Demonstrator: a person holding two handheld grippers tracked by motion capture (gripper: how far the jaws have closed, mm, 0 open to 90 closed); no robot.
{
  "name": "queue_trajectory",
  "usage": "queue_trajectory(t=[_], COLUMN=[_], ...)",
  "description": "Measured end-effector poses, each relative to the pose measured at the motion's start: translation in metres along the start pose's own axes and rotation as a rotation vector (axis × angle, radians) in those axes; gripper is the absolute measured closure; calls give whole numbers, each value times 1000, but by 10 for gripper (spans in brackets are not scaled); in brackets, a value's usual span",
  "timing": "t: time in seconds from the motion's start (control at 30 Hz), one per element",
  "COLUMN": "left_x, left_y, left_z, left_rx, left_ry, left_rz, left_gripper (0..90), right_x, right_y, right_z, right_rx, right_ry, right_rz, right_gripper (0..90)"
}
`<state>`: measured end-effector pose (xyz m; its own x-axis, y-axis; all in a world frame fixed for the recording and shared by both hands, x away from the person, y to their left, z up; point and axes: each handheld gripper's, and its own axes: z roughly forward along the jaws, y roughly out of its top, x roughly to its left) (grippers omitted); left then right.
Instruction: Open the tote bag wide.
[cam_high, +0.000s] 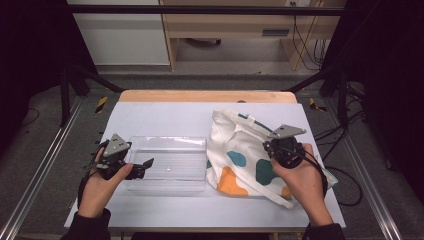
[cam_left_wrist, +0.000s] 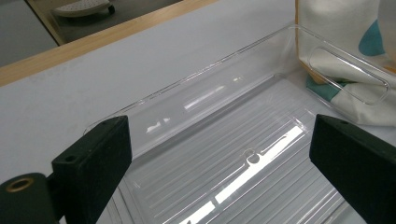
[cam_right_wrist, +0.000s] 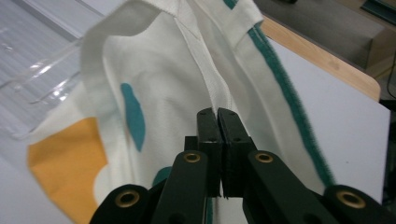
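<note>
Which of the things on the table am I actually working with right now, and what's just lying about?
In the job:
tote bag, pinched at its strap by the shut right gripper
clear tray, with the open left gripper over it

Lying about:
nothing on the table

A white-topped table (cam_high: 165, 117) with a light wooden far edge stands on a grey floor (cam_high: 45, 145). Behind it are a pale cabinet (cam_high: 120, 35) and an open wooden unit (cam_high: 235, 30) (cables (cam_high: 312, 50) hang down beside it). Dark frame bars (cam_high: 200, 9) cross overhead, and metal rails (cam_high: 35, 175) run along both sides. Both far corners lie in shadow.
</note>
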<state>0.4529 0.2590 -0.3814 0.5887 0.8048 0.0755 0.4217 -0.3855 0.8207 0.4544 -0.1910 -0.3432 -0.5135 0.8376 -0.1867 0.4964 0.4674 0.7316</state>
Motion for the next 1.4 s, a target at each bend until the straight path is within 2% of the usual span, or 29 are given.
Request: queue_trajectory(t=[0.1, 0.2, 0.33, 0.53, 0.63, 0.7, 0.73, 0.77, 0.8, 0.87, 1.0, 1.03, 1.13, 1.2, 1.23, 1.3, 1.4], left_x=[-1, -1, -2, -6, -14, -20, -21, -26, -26, -37, -46, -53, -63, -70, -73, -81, -94], left_y=[0, 0, 1, 0, 1, 3, 5, 6, 6, 12, 23, 32, 49, 63, 69, 84, 109], left_z=[0, 0, 1, 4, 10, 12, 15, 14, 14, 17, 21, 24, 34, 42, 45, 53, 61], left_rx=[3, 3, 8, 20, 25, 24, 5, 26, 26, 29, 16, 8, -11, -3, 2, -17, -39], left_ry=[-2, -2, -4, -7, -11, -30, -42, -48, -48, -59, -83, -99, -125, -139, -139, -142, -152], left_rz=[1, 5, 12, 26, 45, 61, 98, 89, 89, 133, 153, 166, 168, 189, 201, 208, 240], left_gripper=[58, 58, 58, 58, 60, 60, 60, 60, 60, 60, 63, 63, 70, 74, 74, 84, 88], right_x=[12, 21, 33, 44, 49, 53, 55, 57, 57, 60, 61, 64, 68, 71, 71, 71, 71], right_y=[-11, -23, -41, -59, -73, -79, -82, -84, -84, -89, -92, -94, -96, -100, -102, -103, -105], right_z=[-8, -13, -16, -12, -7, -5, -4, -3, -3, -4, -3, -3, -2, -1, -1, -1, -1], right_rx=[-40, -52, -89, -126, -148, -152, -158, -161, -161, -190, -184, -168, -156, -148, -149, -148, -148], right_ry=[34, 64, 105, 139, 151, 157, 160, 159, 159, 147, 173, 186, 211, 224, 233, 247, 267], right_rz=[-2, -18, -10, -14, 6, 8, 6, 3, 3, -21, -12, -32, -48, -68, -70, -64, -70], right_gripper=[892, 893, 893, 894, 894, 894, 894, 894, 894, 895, 894, 894, 894, 894, 894, 894, 894])
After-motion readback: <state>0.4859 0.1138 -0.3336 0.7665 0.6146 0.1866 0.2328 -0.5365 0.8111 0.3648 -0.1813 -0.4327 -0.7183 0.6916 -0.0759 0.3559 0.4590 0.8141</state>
